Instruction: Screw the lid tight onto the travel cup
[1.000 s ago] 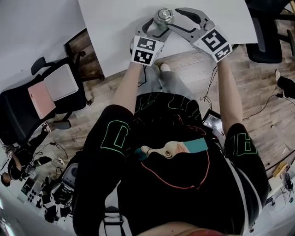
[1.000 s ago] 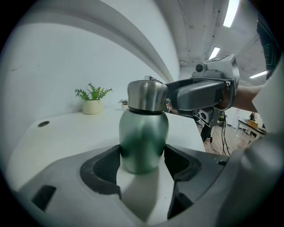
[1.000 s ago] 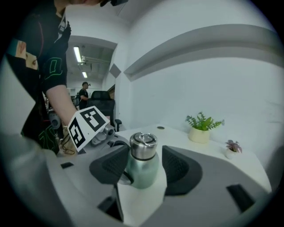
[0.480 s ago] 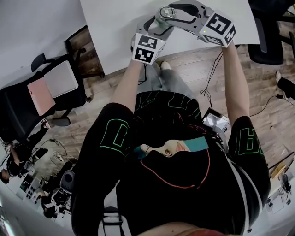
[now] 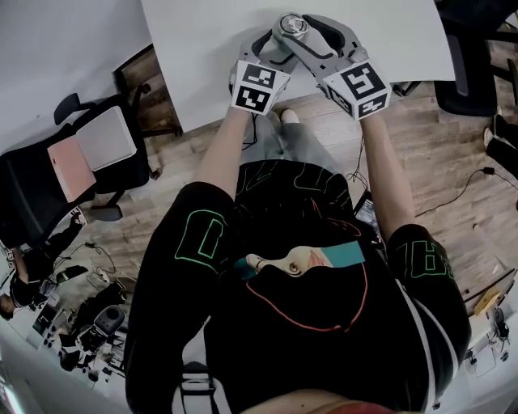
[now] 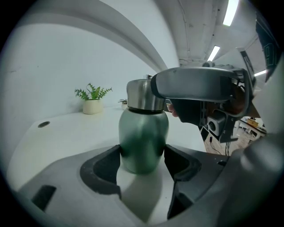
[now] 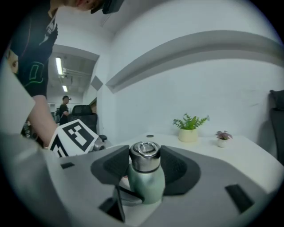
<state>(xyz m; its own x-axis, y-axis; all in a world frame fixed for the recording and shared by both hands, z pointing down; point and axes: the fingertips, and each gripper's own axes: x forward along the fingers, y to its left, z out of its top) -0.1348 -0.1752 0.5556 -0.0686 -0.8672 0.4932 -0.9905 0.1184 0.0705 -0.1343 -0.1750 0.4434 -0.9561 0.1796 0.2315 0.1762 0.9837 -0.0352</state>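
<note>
A green travel cup (image 6: 143,137) stands on the white table (image 5: 202,48) near its front edge. Its steel lid (image 7: 145,156), with a ring on top, sits on the cup's neck. My left gripper (image 6: 143,156) is shut on the cup's green body low down, both pads against it. My right gripper (image 7: 145,163) reaches in from the right at lid height, and its dark pads press on the lid's sides. In the head view the lid (image 5: 290,24) shows between both grippers' fingers, and the left gripper (image 5: 273,47) sits below the right gripper (image 5: 295,27).
A potted green plant (image 7: 190,128) and a smaller purple-leaved one (image 7: 222,137) stand at the table's back. A black office chair (image 5: 81,162) with white and pink pads is on the wood floor to the left. Another dark chair (image 5: 465,73) is to the right.
My right gripper swung out around the lid, then came back toward me, still round the lid. The left gripper and the cup have stayed in place.
</note>
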